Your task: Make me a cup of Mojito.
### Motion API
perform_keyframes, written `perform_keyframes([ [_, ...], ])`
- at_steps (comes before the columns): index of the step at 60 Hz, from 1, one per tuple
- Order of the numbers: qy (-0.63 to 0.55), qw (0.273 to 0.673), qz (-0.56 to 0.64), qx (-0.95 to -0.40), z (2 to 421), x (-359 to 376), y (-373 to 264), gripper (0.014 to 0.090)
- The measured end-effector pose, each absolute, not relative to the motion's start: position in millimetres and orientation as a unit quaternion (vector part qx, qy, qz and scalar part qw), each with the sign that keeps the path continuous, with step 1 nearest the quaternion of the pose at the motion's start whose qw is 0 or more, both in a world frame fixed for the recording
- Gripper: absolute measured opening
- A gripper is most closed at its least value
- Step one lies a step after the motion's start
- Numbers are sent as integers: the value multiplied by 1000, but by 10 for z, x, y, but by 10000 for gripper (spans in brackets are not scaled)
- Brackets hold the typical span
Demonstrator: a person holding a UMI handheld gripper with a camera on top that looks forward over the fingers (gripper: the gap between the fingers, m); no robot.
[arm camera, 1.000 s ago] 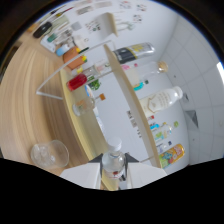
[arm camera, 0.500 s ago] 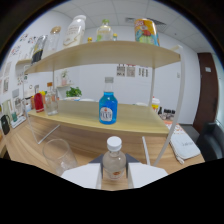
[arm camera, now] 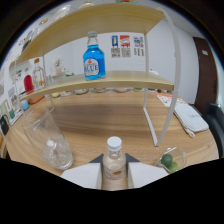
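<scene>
The gripper (arm camera: pixel 114 172) pinches a small clear bottle (arm camera: pixel 113 162) with a white cap, both fingers pressed against its sides; just left of it stands an empty clear glass (arm camera: pixel 47 140) on the wooden table (arm camera: pixel 110 120); to the right sits a lime (arm camera: pixel 167 160); beyond, a blue bottle (arm camera: pixel 93 58) stands on the shelf (arm camera: pixel 125 80).

We see only our claw (arm camera: pixel 114 172) at the bottom centre of the frame: two pale grey flat fingers (arm camera: pixel 82 176) spreading left and right from the middle, their inner tips dark. Both fingers press against a small clear plastic bottle with a white cap (arm camera: pixel 114 162), which stands upright between them. Below them the frame is black and hides the hand.
</scene>
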State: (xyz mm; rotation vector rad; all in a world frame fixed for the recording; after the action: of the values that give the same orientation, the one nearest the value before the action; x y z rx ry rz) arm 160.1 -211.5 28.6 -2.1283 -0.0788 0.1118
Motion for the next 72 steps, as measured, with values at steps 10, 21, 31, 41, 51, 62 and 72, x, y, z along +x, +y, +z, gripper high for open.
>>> perform_keyframes([
  [10,-27,480,41,-876,271,1633,-2109,357],
  [21,-35,462,22,-886,226,1658,-2175,474],
  [31,-31,475,6,-879,498,1692,-2316,813],
  [41,-20,497,-2,-867,989,1586,-2626,857],
  [51,3,498,-7,-867,1290,1304,-3109,853],
  [62,9,491,6,-871,1285,843,-3547,859],
  [72,-4,499,19,-867,1213,525,-3690,861],
])
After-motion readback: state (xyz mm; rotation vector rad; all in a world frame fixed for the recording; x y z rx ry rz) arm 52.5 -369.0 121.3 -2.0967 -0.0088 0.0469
